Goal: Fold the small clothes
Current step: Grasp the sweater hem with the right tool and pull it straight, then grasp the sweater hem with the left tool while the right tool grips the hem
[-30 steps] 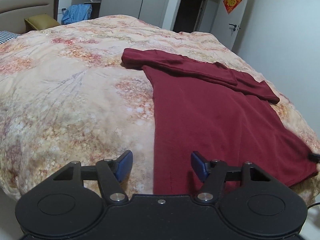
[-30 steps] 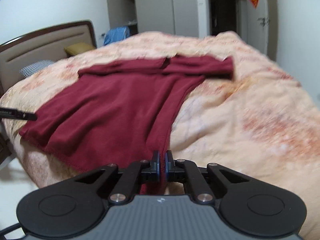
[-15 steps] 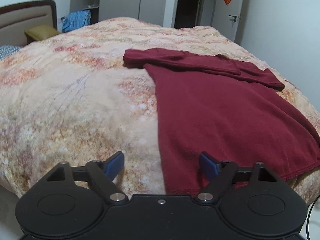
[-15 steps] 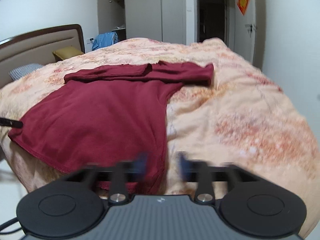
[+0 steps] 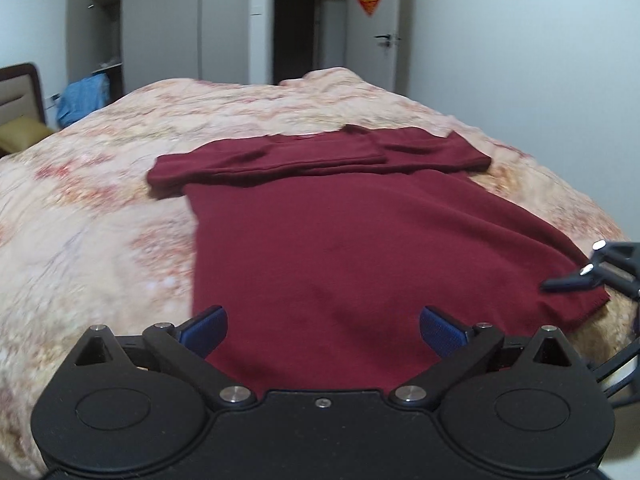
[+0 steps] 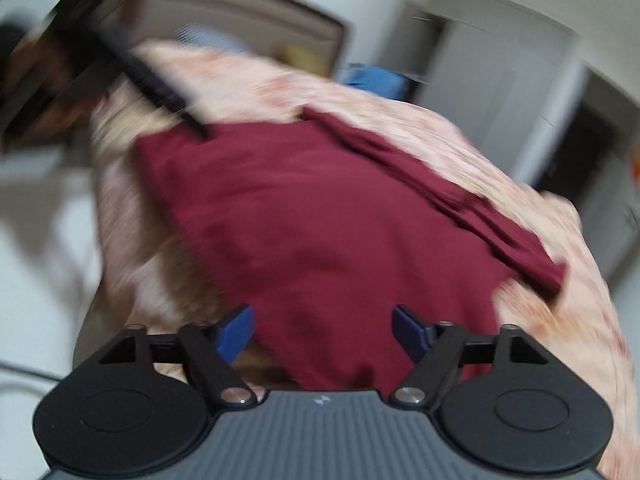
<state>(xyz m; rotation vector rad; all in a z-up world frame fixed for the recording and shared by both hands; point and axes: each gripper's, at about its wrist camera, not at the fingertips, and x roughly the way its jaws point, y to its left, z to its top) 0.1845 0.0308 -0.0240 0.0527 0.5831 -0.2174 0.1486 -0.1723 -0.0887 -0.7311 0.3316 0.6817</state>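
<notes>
A dark red T-shirt (image 5: 352, 248) lies flat on the bed, its sleeves folded in across the top. My left gripper (image 5: 323, 330) is open and empty over the shirt's near hem. My right gripper (image 6: 323, 330) is open and empty above the hem at the shirt's right side; its view is blurred and tilted. The right gripper also shows at the right edge of the left wrist view (image 5: 592, 272), by the hem corner. The left gripper shows at the upper left of the right wrist view (image 6: 120, 64), at the shirt's (image 6: 320, 232) other corner.
The bed has a peach floral quilt (image 5: 100, 240) with its near edge just below the grippers. A headboard (image 5: 20, 92), a yellow pillow (image 5: 20, 136) and blue cloth (image 5: 82, 98) lie far left. Wardrobes and a doorway (image 5: 298, 32) stand behind the bed.
My right gripper opened and let go of the shirt's hem, then swung and tilted to the left. My left gripper stayed open and shifted right over the shirt.
</notes>
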